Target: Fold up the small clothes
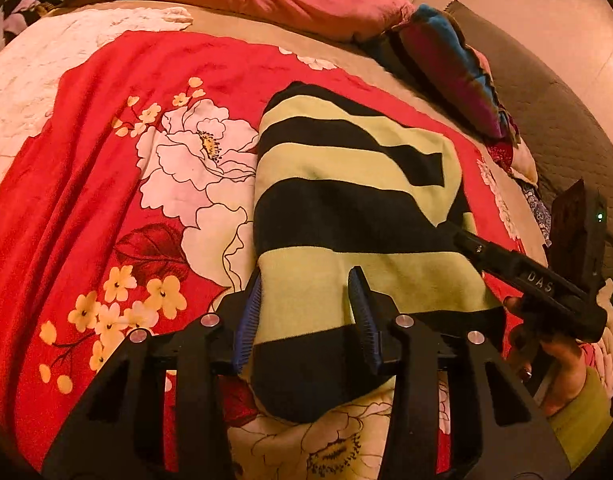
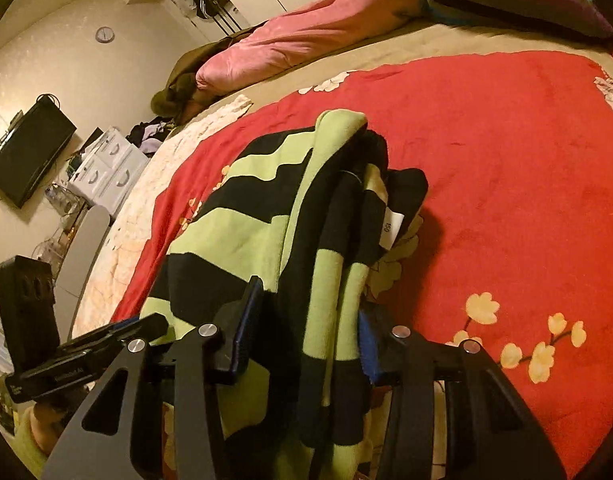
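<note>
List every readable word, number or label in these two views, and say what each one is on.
"DAS" – on the black body of the right gripper, seen from the left wrist view.
"150" – on the white size tag of the green and black striped sweater.
Pale lettering on the body of the left gripper: too blurred to read.
Markings on the white boxes by the wall: too small to read.

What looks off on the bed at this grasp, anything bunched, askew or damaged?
No damage shows. The striped sweater is uneven: smooth on one side, but its far edge is bunched in thick layers with the size tag exposed. Left gripper and right gripper both pinch its near edge.
</note>
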A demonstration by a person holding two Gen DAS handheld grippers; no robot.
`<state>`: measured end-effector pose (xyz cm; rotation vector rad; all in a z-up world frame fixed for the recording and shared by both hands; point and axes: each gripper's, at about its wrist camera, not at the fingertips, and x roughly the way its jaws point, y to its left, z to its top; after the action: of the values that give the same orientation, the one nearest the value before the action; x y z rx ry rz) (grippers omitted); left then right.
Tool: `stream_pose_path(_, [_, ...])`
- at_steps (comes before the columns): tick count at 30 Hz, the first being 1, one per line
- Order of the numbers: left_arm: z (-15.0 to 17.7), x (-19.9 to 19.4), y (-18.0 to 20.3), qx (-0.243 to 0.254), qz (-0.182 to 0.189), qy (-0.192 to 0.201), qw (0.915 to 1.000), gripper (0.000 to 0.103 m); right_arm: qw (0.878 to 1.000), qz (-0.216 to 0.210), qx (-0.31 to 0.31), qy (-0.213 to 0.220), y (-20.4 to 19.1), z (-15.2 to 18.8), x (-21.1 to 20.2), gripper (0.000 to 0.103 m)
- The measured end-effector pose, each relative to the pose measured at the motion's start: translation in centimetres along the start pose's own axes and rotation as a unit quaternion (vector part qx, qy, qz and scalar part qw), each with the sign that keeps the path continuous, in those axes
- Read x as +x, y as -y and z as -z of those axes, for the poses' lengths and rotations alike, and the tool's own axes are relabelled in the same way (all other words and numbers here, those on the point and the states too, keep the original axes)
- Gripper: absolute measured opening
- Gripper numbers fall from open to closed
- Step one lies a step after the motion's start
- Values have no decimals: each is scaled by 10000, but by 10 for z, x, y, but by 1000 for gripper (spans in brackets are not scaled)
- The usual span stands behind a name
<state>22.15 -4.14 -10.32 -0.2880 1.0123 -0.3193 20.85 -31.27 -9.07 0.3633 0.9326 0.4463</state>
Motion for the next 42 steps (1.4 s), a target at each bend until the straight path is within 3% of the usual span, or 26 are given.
stream_pose_path(9, [6,8,-4,73,-156,-60,9998,34,9983,479,321,5,12,5,11,51])
stream_pose_path(16, [8,13,-9,25,-174,-122,9998,44,9946,972,362,-57,20,11,17,68])
stream_pose_path(21, [8,14,-12,-10,-202,-130,9997,50,9937,1058,355,-71,21,12,20,70])
stream_pose_path(24, [8,13,-12,10,-235,-122,9996,50,9919,1239,269,-34,18,10,19,80])
stream_pose_path(34, [7,9,-12,63,-287,-66,9995,57,9913,1278,299,124,16,8,10,83])
stream_pose_path(42, [4,3,-8,141,-280,10,9995,66,9917,1190,365,316,13,-3,-1,94])
